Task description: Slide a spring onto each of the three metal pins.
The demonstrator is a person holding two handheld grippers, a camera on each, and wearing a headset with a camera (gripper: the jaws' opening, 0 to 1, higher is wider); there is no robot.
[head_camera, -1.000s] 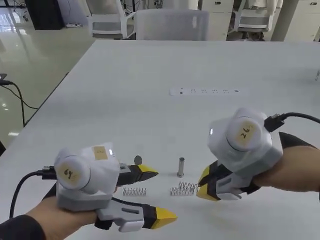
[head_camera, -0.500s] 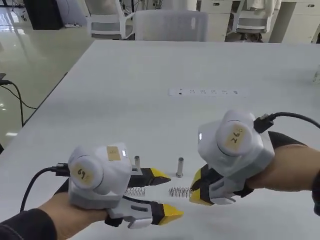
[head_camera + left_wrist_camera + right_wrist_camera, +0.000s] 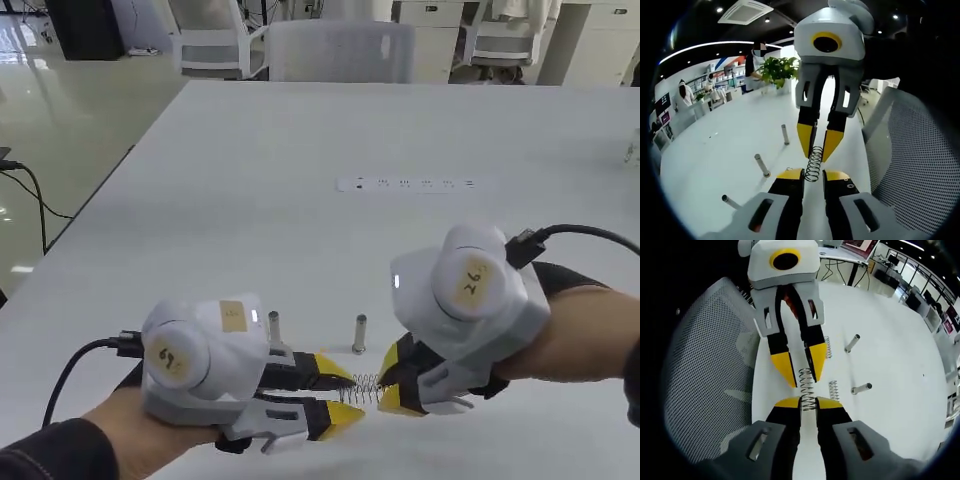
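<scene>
Since a moment ago the left gripper (image 3: 340, 392) has slid right, up to the spring (image 3: 366, 386), and its jaws have come closer together. The spring lies sideways between the two grippers, just on the near side of the right pin (image 3: 360, 333). The right gripper (image 3: 391, 377) has its jaws clamped on the right end of the spring. The left gripper's jaws sit one on each side of the left end, with a small gap between them. I cannot tell if they squeeze it.

The right pin stands up straight, and so does the left pin (image 3: 274, 325), which is just past the left gripper's white body. In the left gripper view a third pin (image 3: 730, 201) shows nearer the camera, and I cannot tell if it stands or lies. All the pins are bare.

In the right gripper view a second spring (image 3: 834, 390) lies on the table (image 3: 250, 180) just beside the held one. A third spring (image 3: 828, 347) lies further along, next to the left gripper's jaw.

A white power strip (image 3: 405, 184) lies far back on the table. A grey chair (image 3: 345, 50) stands at the far edge.
</scene>
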